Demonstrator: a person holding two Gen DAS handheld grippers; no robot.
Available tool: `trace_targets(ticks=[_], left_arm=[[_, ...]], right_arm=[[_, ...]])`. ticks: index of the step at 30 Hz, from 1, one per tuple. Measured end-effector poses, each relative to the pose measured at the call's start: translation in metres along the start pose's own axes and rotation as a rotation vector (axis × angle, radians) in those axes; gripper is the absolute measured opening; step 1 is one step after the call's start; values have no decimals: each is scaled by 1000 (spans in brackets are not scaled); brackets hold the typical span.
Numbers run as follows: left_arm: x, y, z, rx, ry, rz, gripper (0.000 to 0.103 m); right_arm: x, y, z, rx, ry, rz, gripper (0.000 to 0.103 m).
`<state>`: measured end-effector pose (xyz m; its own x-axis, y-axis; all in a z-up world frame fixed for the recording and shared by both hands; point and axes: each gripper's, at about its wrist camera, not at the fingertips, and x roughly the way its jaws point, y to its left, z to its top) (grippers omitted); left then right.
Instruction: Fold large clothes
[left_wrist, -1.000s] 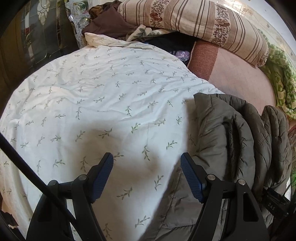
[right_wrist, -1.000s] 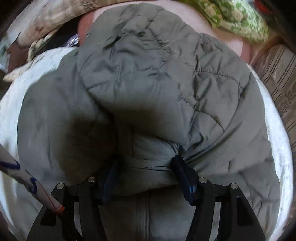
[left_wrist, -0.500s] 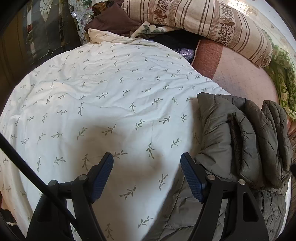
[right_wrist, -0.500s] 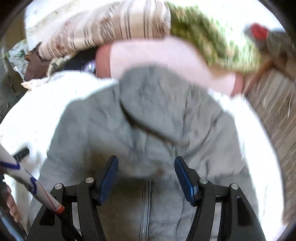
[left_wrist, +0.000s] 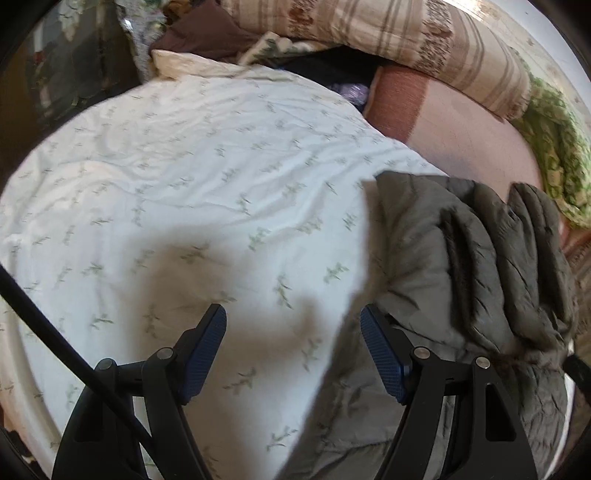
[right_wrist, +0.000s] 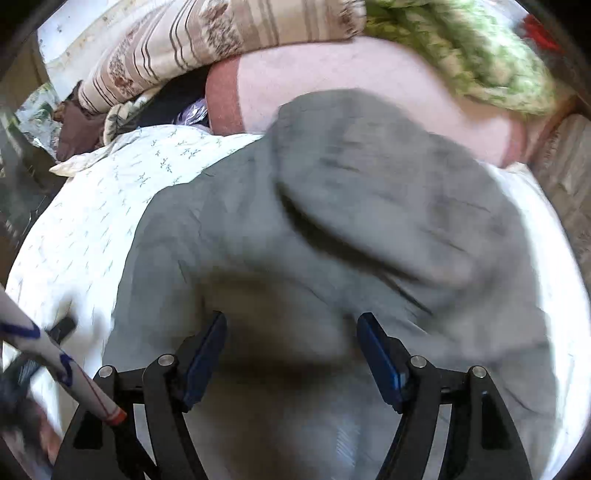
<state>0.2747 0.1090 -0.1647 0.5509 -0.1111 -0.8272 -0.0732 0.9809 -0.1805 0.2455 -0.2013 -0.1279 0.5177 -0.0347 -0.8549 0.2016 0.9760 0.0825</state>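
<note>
A grey-green quilted jacket (right_wrist: 332, 229) lies partly folded on a white leaf-print bedspread (left_wrist: 184, 177). In the right wrist view it fills the middle, its hood or upper flap folded down over the body. My right gripper (right_wrist: 291, 354) hangs just above the jacket's lower middle, its jaws opening, with no fabric pinched between the blue pads. In the left wrist view the jacket (left_wrist: 480, 266) is bunched at the right. My left gripper (left_wrist: 293, 350) is open over bare bedspread, its right finger close to the jacket's left edge.
A striped pillow (left_wrist: 406, 37), a pink cushion (left_wrist: 461, 122) and a green patterned cloth (left_wrist: 554, 147) are piled at the bed's far side. Dark clothes (left_wrist: 199, 37) lie at the back left. A white stick with blue marks (right_wrist: 62, 365) crosses the right view's lower left.
The right gripper let go of the jacket fold it was pinching, opened and rose, so more of the bed shows. The left gripper stayed put; the jacket's folded part settled at the right.
</note>
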Motion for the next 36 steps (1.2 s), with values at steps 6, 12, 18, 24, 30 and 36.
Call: trace_targets(ticks=[6, 12, 18, 24, 30, 36], left_arm=[[12, -15, -17, 52, 93, -118, 74], [-5, -8, -52, 51, 119, -186, 74], [-27, 27, -102, -57, 172, -319, 74], [-37, 32, -126, -82, 283, -485, 74], [-57, 39, -139, -126, 319, -642, 73], [-61, 51, -164, -166, 336, -611, 72]], right_arm=[[-57, -138, -64, 136, 27, -205, 85], [-79, -271, -141, 442, 49, -213, 85], [-54, -314, -190, 597, 67, 121, 85], [-43, -306, -202, 648, 17, 444, 85], [-41, -290, -205, 597, 45, 548, 82], [-64, -296, -226, 607, 36, 676, 71]])
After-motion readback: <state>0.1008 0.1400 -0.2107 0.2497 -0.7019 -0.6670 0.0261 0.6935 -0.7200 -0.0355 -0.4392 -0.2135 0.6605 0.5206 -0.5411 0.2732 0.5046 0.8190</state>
